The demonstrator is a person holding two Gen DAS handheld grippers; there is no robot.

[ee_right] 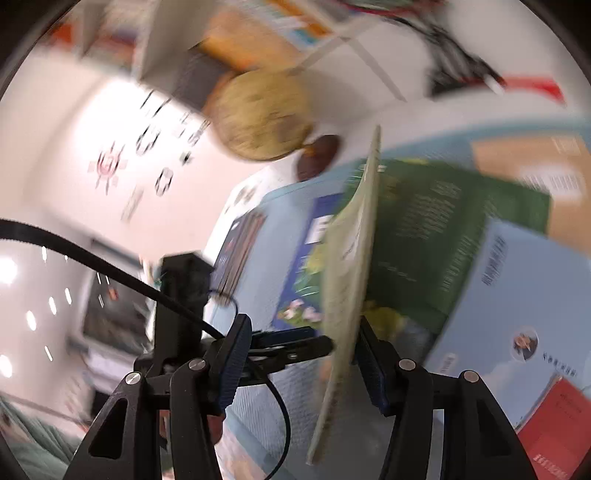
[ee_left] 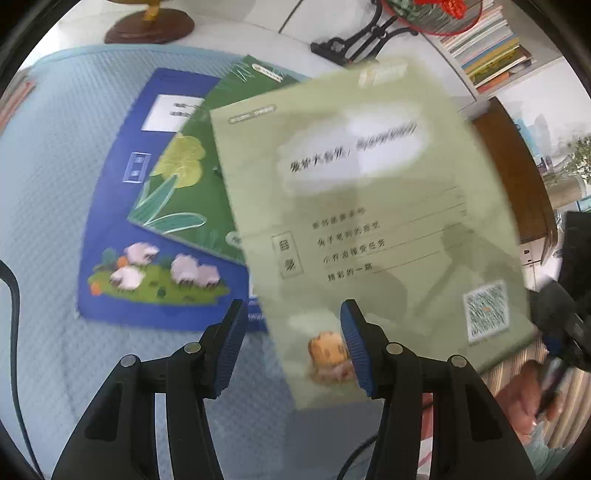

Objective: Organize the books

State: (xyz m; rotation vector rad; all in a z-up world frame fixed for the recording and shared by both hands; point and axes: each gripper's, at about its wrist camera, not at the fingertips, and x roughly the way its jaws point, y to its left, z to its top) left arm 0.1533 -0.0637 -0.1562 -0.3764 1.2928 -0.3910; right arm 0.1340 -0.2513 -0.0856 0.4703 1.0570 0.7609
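A pale green booklet [ee_left: 369, 206] hangs tilted in the air over the pale blue mat [ee_left: 55, 184], blurred by motion. In the right wrist view it shows edge-on [ee_right: 351, 266] between the open jaws of my right gripper [ee_right: 301, 350], leaning against the right finger. My left gripper [ee_left: 291, 332] is open and empty, just below the booklet's lower edge. A dark green book [ee_left: 184, 192] lies on a blue book with sheep [ee_left: 155, 280] on the mat. The left gripper also shows in the right wrist view [ee_right: 291, 347].
More books lie on the mat in the right wrist view: a light blue one [ee_right: 498, 295], a red one [ee_right: 554, 428], an orange one [ee_right: 535, 162]. A globe [ee_right: 262, 114] on a brown base [ee_left: 151, 26] and a shelf of books [ee_left: 491, 48] stand behind.
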